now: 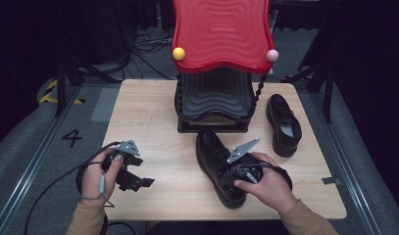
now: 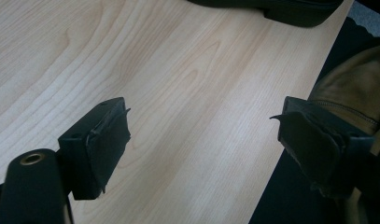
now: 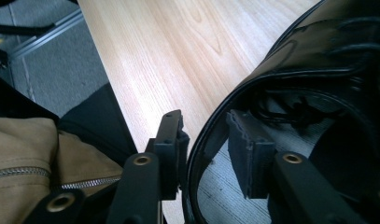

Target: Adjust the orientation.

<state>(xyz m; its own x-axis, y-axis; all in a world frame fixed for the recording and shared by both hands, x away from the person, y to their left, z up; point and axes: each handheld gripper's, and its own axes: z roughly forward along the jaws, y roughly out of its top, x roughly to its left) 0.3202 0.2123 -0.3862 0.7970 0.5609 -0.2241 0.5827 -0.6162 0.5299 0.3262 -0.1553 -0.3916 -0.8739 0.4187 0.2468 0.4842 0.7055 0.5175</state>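
Shoe, glossy, probably slick yet stiff-walled, is straddled at its heel collar by the right tool, jaws parted unclamped, while the left tool is held released.

Bright overhead light falls on the pale wooden table, while the surrounding room stays dark. The glossy black leather shoe carries soft glare along its rim. Both gripper views are slightly soft, the near jaws blurred and dim.
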